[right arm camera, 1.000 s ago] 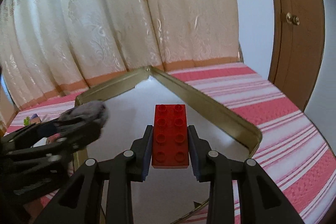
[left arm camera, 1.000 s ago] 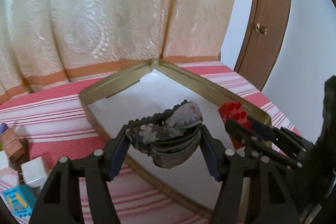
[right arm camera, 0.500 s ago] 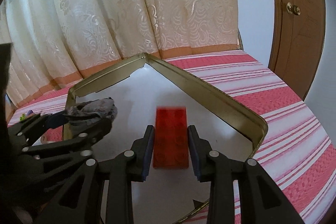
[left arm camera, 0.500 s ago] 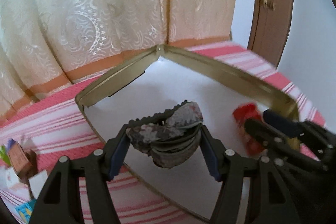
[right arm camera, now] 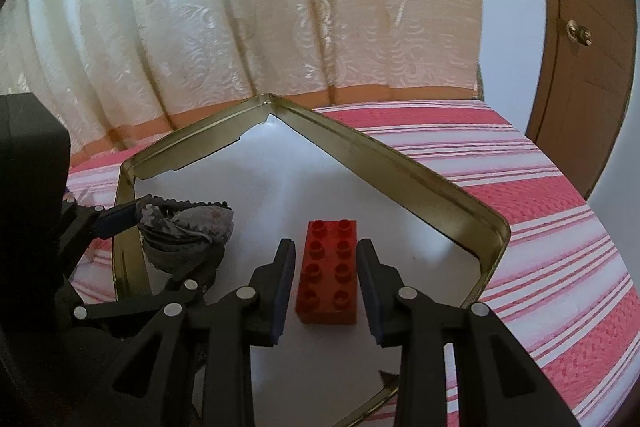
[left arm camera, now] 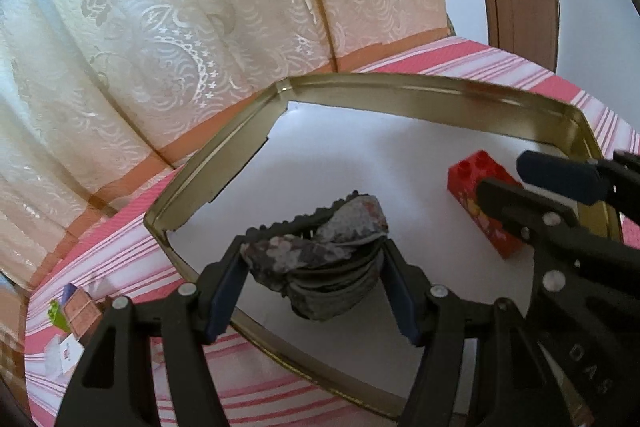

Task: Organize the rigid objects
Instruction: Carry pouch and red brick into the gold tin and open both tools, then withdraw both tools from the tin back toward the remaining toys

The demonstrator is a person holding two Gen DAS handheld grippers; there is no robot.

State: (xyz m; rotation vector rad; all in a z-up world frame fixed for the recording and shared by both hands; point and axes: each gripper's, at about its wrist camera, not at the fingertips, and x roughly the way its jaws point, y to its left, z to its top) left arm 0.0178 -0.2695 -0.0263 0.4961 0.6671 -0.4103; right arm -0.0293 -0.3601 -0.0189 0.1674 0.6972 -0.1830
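Soft daylight comes through the cream curtain (left arm camera: 208, 27) behind my bed, bright and even. The tin tray's white floor (right arm camera: 304, 187) looks nearly washed out, its gold rim (left arm camera: 420, 99) glinting. Shadows stay faint. Fisheye bends every edge; black vignette fills the corners.

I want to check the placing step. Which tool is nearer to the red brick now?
Right. The right tool is open with its fingers on both sides of the red brick in the tray. The left tool is apart, shut on a grey hair clip.
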